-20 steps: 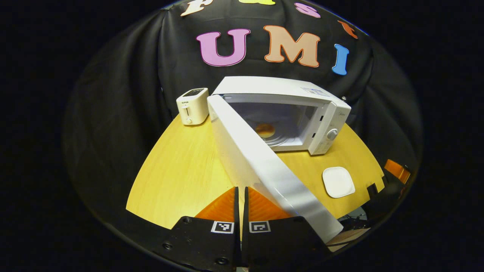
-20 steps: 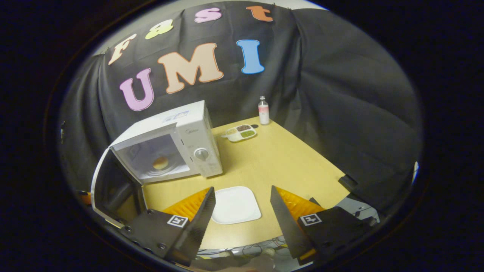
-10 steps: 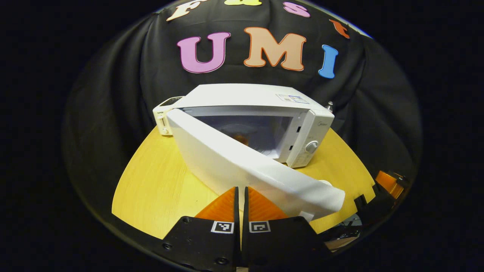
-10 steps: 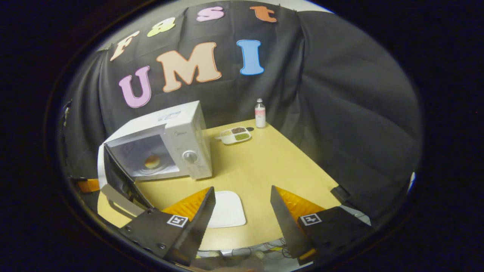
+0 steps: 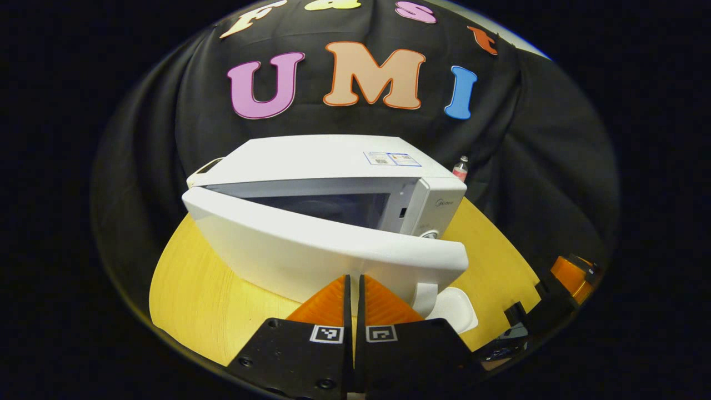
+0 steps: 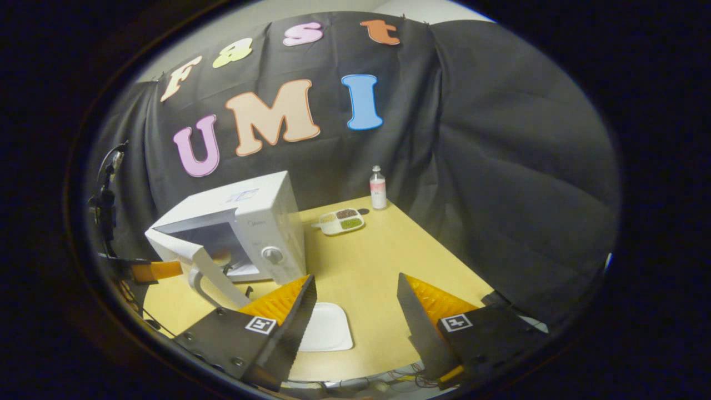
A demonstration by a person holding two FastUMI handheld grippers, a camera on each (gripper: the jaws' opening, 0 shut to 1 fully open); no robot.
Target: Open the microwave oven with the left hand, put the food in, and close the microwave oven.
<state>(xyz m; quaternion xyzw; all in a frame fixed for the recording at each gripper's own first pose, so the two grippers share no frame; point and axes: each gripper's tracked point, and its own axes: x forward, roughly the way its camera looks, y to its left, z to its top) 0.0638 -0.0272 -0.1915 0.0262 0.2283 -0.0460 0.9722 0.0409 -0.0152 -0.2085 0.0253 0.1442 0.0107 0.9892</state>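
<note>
There is one white microwave oven (image 6: 253,233) with one door (image 5: 311,247), on one wooden table (image 6: 377,261). One white square plate (image 6: 328,334) lies on the table. One small bottle (image 6: 377,189) stands at the far edge, and beside it one divided dish (image 6: 340,221) that seems to hold three fillings, though it is too small to count surely. Two grippers show: the left gripper (image 5: 353,289) and the right gripper (image 6: 355,303), each with two fingers.

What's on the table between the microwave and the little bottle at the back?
In the right gripper view, a white divided tray of brown and green food sits between the white microwave oven and the small clear bottle, on the yellow wooden table.
</note>
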